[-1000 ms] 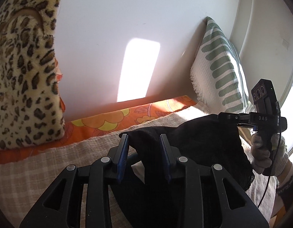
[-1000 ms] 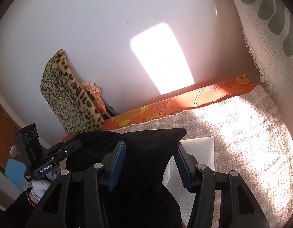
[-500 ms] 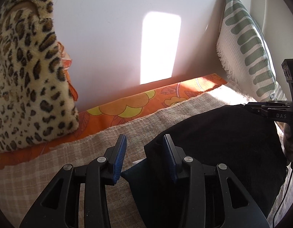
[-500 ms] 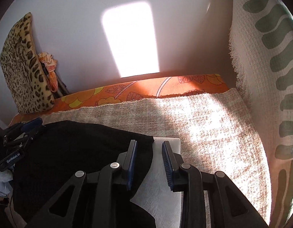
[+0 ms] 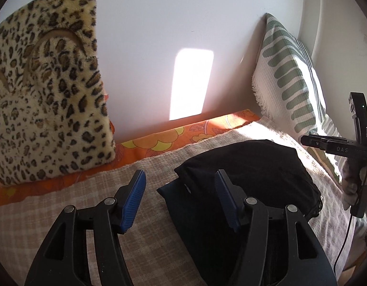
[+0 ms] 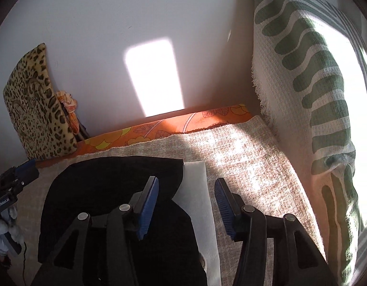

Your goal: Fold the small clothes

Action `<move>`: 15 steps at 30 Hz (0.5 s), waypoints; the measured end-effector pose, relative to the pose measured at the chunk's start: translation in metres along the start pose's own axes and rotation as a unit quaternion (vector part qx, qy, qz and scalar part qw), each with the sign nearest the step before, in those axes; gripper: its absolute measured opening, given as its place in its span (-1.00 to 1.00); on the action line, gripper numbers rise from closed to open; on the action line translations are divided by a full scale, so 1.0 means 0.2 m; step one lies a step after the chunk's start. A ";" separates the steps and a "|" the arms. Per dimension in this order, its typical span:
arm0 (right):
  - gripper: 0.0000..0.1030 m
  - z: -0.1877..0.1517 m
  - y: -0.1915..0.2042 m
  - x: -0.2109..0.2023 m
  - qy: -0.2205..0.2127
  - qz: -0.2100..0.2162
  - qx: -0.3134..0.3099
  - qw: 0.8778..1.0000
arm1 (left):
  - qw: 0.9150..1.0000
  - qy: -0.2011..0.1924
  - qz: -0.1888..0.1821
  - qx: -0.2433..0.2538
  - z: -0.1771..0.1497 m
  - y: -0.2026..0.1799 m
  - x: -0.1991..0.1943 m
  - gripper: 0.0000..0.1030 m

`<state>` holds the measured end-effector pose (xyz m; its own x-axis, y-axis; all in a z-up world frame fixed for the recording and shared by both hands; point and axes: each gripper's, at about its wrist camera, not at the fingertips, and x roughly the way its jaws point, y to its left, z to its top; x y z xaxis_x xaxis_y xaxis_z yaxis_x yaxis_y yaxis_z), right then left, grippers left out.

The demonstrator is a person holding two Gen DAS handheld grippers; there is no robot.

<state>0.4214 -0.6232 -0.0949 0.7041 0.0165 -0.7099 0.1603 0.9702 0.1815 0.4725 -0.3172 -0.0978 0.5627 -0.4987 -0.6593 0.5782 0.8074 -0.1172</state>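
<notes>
On the beige woven blanket [image 5: 71, 205], the black garment [image 5: 254, 166] lies flat as a folded bundle, part of it over a white sheet [image 6: 200, 190] (a folding board or cloth, cannot tell which). Landmark for all positions: the garment.

Left gripper [image 5: 179, 200]: jaws have just been opening and stand wide. One blue pad sits over the garment's near-left corner, the other over bare blanket; neither presses on cloth. Half a sec ago that corner was still against one pad.

Right gripper [image 6: 185, 209]: jaws have just been opening, approx. half-wide. One pad hangs above the garment's right edge, the other beyond the white sheet; nothing is gripped.

Meaning: both corners were released and the fold is laid down. The bundle holds its shape without support.

Surroundings: leopard-print cushion [image 5: 47, 88] well to the garment's left against the wall, green-striped pillow [image 5: 290, 78] to its right, orange floral sheet [image 5: 159, 143] just behind.

Judgement: next step is likely a second fold or smoothing.
</notes>
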 end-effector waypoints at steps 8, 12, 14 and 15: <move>0.36 -0.14 0.11 -0.26 -0.024 -0.014 -0.005 1.000 | 1.000 -0.011 -0.017 0.018 -0.08 -0.11 -0.24 0.50; 0.40 -0.22 0.15 -0.38 -0.031 -0.018 -0.001 0.999 | 0.999 -0.015 -0.023 0.019 -0.14 -0.14 -0.37 0.51; 0.45 -0.26 0.17 -0.44 -0.037 -0.019 0.004 0.999 | 0.999 -0.019 -0.026 0.022 -0.17 -0.16 -0.43 0.55; 0.49 -0.28 0.19 -0.47 -0.039 -0.022 0.004 0.999 | 0.999 -0.022 -0.028 0.024 -0.19 -0.16 -0.47 0.55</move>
<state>0.3225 -0.5745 -0.0593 0.7485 -0.0451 -0.6615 0.1976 0.9676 0.1575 0.3791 -0.2856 -0.0600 0.5539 -0.5564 -0.6194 0.6363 0.7626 -0.1160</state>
